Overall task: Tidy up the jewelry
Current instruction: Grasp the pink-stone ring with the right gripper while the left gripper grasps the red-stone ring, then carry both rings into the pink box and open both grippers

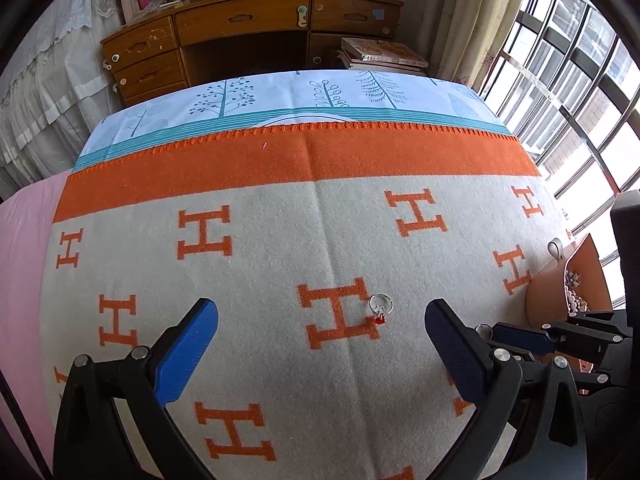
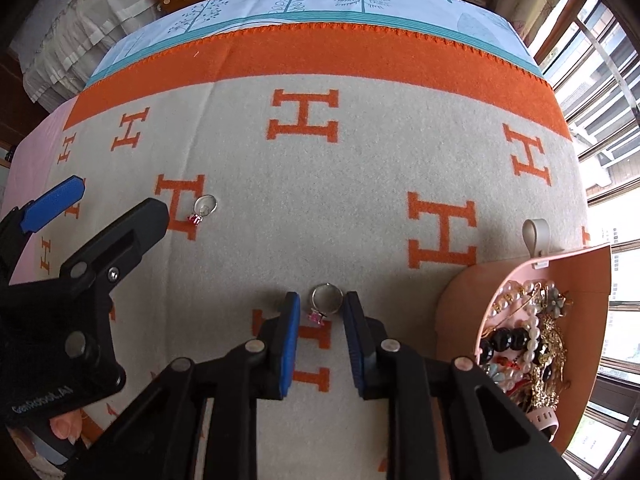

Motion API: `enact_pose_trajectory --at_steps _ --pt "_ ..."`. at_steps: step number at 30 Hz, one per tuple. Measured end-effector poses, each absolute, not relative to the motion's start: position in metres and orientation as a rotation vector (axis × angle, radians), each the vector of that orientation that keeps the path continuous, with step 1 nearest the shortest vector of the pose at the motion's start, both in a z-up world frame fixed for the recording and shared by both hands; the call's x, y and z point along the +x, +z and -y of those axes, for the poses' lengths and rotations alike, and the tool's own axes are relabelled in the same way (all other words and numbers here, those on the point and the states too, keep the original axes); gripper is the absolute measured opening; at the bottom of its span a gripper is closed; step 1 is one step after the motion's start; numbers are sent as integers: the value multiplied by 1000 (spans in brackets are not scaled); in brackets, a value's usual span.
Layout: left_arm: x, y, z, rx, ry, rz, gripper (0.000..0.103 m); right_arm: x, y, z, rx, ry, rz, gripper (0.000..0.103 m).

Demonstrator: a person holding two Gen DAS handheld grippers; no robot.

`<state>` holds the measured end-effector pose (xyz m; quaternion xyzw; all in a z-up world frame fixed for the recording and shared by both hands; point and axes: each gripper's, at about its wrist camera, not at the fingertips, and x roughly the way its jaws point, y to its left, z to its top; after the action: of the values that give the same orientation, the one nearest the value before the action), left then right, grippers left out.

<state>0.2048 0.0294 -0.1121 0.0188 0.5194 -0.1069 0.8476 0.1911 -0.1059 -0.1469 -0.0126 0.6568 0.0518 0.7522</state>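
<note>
I am over a soft, fuzzy blanket (image 2: 360, 168) on a bed. It is grey with big orange H letters and a wide orange stripe with a zigzag edge. I will use the blanket's H letters to say where things are.

My right gripper (image 2: 322, 320) points down at the blanket. A silver ring (image 2: 326, 300) with a pink stone lies flat between its blue bumpy pads, right above an orange H. The round band is at the far end and the stone points back toward me and a bit left. The jaws are only a little apart. The right pad looks very close to the band, but I cannot tell if the pads squeeze it.

My left gripper (image 1: 322, 344) has its jaws wide open with nothing in them. Another silver ring (image 1: 380, 307) with a red stone lies flat next to the right side of a big H. Its stone also points toward me.

A smooth pink jewelry box (image 2: 560, 276) sits on the right edge of the blanket, past the H letters. It is open and full of pearl beads, black beads and gold chains, all tangled. It has a grey loop on top.

The left gripper's black body says "GenRobot.AI".
</note>
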Motion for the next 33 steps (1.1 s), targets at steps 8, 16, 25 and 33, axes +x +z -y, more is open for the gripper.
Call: enact_pose_trajectory --at_steps 8,16,25,33 --pt "209 -119 -18 52 -242 -1109 102 184 -145 118 26 139 -1399 8" --pt "218 -132 -3 56 -289 -1176 66 159 -131 143 143 191 -1344 8" --pt "222 -142 8 72 -282 -1220 39 143 -103 156 210 243 -1276 8" --pt "227 -143 5 76 -240 -1255 14 138 -92 169 251 257 -1243 8"
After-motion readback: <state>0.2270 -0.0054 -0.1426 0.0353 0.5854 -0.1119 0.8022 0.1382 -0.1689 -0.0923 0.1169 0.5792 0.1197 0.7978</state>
